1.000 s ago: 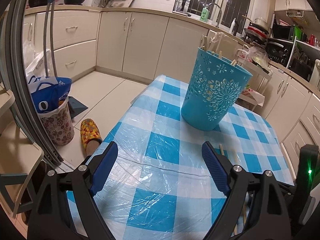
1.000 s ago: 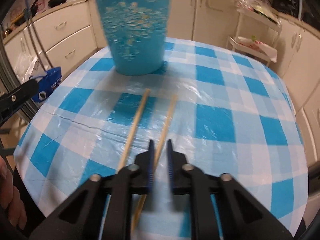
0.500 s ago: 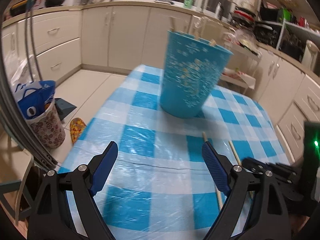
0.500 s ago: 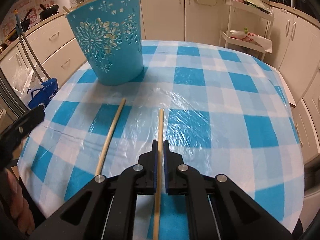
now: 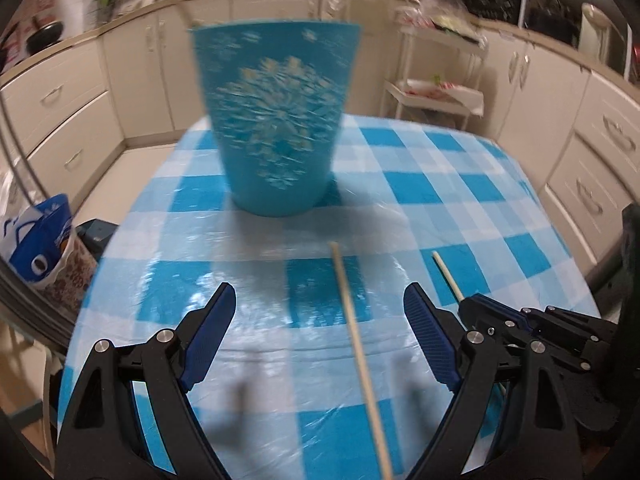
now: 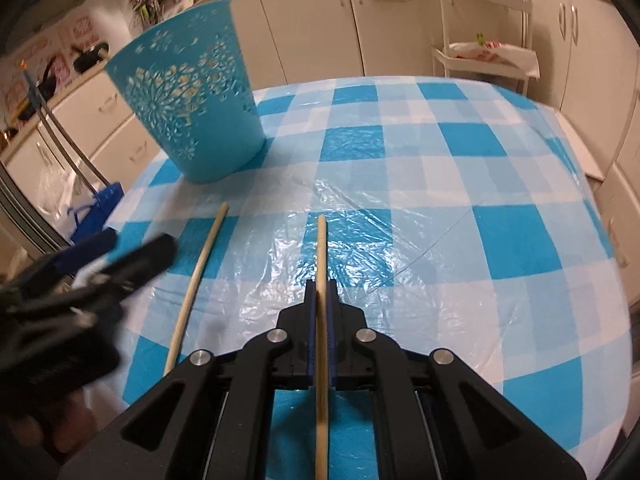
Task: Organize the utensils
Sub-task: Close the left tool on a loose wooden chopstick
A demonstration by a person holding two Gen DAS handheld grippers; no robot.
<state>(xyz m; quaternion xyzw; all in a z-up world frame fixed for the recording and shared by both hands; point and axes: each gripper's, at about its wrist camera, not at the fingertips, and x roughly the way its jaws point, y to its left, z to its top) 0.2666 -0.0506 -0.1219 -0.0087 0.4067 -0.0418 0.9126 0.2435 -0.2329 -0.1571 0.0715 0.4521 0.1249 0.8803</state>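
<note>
Closest in, the right gripper [image 6: 319, 292] has its blue pads pinched tight on a wooden chopstick [image 6: 321, 264], whose tip reaches forward over the checked tablecloth [image 6: 500, 184]. Just beside it to the left, the left gripper [image 5: 320, 312] hangs with its jaws spread wide and nothing between the pads; under that gap a second chopstick [image 5: 356, 328] lies loose on the cloth, roughly parallel to the held one. Farther back stands the turquoise cut-out utensil holder [image 6: 188, 108], upright near the table's far left edge; it is blurred in the left view, so its contents can't be made out. Cream kitchen cabinets [image 6: 320, 20] run behind.
</note>
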